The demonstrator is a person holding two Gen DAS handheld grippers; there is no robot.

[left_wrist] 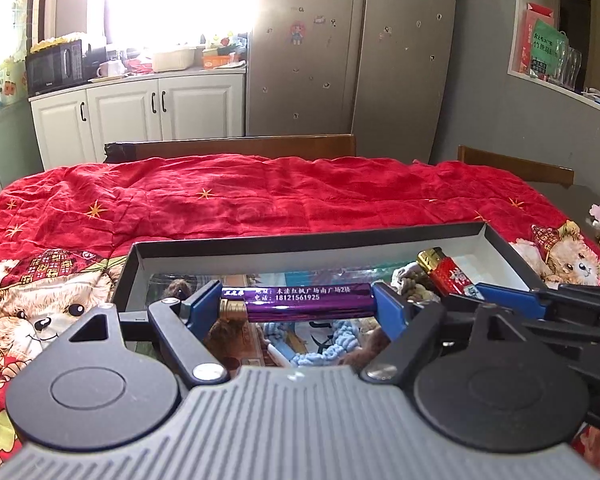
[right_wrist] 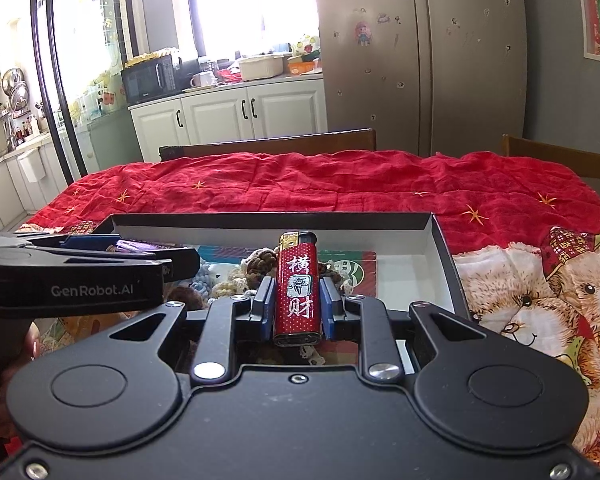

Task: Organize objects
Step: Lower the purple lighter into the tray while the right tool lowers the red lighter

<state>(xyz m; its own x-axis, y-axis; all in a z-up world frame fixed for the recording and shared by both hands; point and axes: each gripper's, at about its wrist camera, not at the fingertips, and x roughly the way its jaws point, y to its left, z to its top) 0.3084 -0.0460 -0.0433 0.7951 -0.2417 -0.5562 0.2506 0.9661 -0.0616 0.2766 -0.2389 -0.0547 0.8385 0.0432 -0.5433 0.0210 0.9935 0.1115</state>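
Between the left gripper's [left_wrist: 298, 303] jaws: purple lighter [left_wrist: 306, 303], clamped end to end, long axis crosswise. Right gripper [right_wrist: 296, 300]: clenched on red lighter [right_wrist: 297, 288], axis pointing forward. Both hover over the open box [right_wrist: 440, 248] on the red-clothed surface [right_wrist: 340, 184], side by side.

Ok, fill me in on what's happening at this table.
A person is sorting small items with two handheld claws. The left claw grips a purple lighter lengthwise; the right claw pinches a red lighter. Both are held over an open box that holds crocheted bits, on a red tablecloth.
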